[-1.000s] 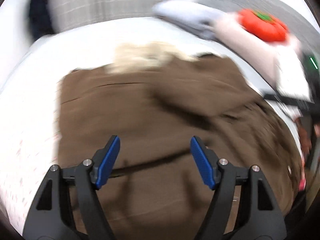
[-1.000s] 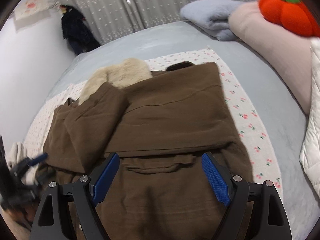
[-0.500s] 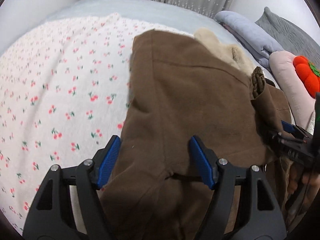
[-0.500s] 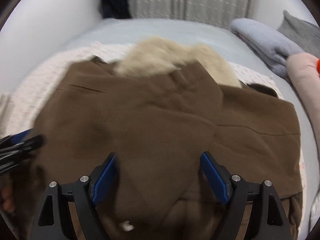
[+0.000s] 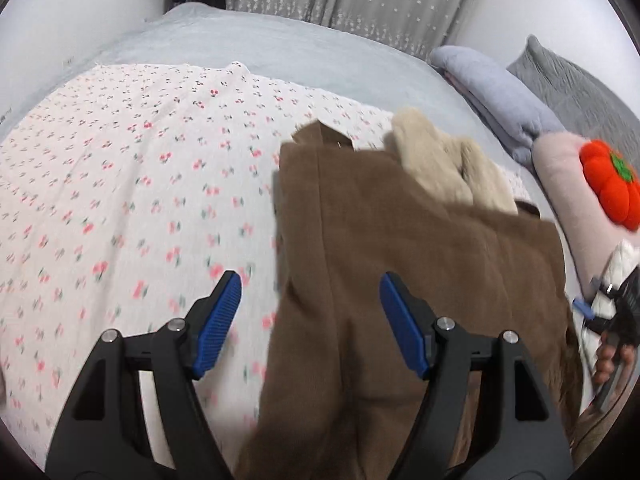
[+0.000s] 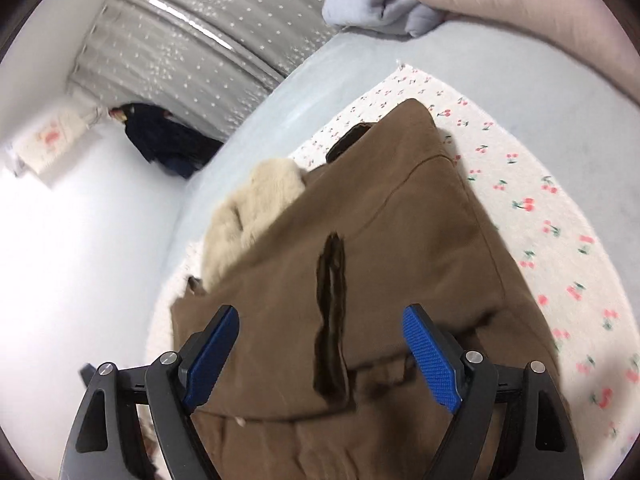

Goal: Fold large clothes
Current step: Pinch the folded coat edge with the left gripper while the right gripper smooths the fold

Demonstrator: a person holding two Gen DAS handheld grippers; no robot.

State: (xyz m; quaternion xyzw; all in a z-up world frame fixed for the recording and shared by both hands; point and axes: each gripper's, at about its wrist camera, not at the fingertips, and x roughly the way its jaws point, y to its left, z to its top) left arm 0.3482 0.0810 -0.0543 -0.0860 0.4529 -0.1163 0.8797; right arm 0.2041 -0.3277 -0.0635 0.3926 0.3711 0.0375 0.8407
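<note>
A large brown coat (image 5: 420, 260) with a beige fur collar (image 5: 444, 164) lies folded lengthwise on a cherry-print sheet (image 5: 140, 180) on the bed. My left gripper (image 5: 310, 284) hovers open over the coat's left edge, one finger above the sheet, the other above the brown cloth. In the right wrist view the coat (image 6: 400, 220) and fur collar (image 6: 252, 208) fill the middle. My right gripper (image 6: 320, 316) hangs above the coat; its jaws are opening and its pads press on nothing. A hand (image 5: 612, 360) holding that gripper shows at the left view's right edge.
An orange pumpkin cushion (image 5: 608, 184) rests on a pink pillow (image 6: 520, 8) at the bed's head, beside a folded grey-blue blanket (image 5: 492, 92). Grey curtains (image 6: 192, 40) and a dark hanging garment (image 6: 160, 140) line the far wall.
The left gripper has slid left from the coat's middle to its left edge. The right view has rolled and swung across the coat. The sleeve now lies folded over the body.
</note>
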